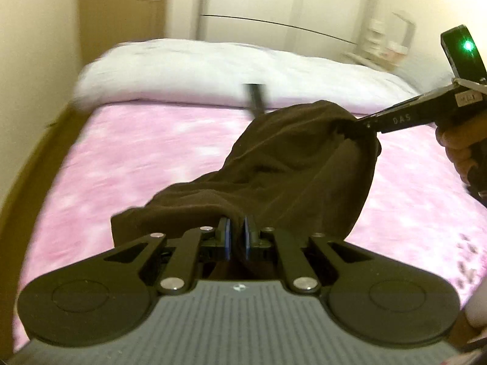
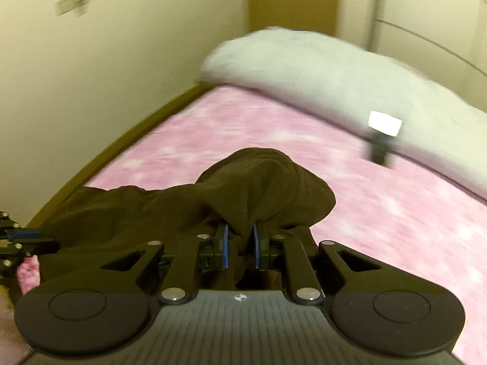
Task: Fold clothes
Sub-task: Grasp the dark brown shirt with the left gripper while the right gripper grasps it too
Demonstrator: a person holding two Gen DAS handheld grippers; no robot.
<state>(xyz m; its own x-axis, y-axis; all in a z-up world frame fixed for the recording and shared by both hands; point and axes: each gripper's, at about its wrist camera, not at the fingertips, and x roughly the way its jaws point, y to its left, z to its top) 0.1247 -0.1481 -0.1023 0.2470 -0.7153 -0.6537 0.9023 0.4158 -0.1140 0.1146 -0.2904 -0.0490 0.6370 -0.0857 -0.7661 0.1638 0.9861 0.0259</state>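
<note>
The dark brown garment (image 1: 292, 164) looks soft, light and limp: it sags in loose folds between the two grips and would bunch or slip rather than hold a shape, so it is best taken by its edges or corners, with a good bite of cloth, as both tools seem to do here. It appears to be a plain knit, a shirt or trousers; which one cannot be told. No print or trim shows, only a few faint seam lines.

In the left wrist view the left gripper (image 1: 237, 237) has its blue-padded fingers (image 1: 225, 237) pinching a fold of the cloth at 6 o'clock, while the right gripper (image 1: 363, 121) comes in from 3 o'clock, its tips buried in the cloth's far edge. In the right wrist view that gripper (image 2: 240, 245) likewise pinches a gathered bunch between its fingers.

The garment hangs lifted over the pink bedspread (image 1: 146, 158), with a white duvet (image 1: 194, 70) bundled at 12 o'clock. Blur suggests motion.
</note>
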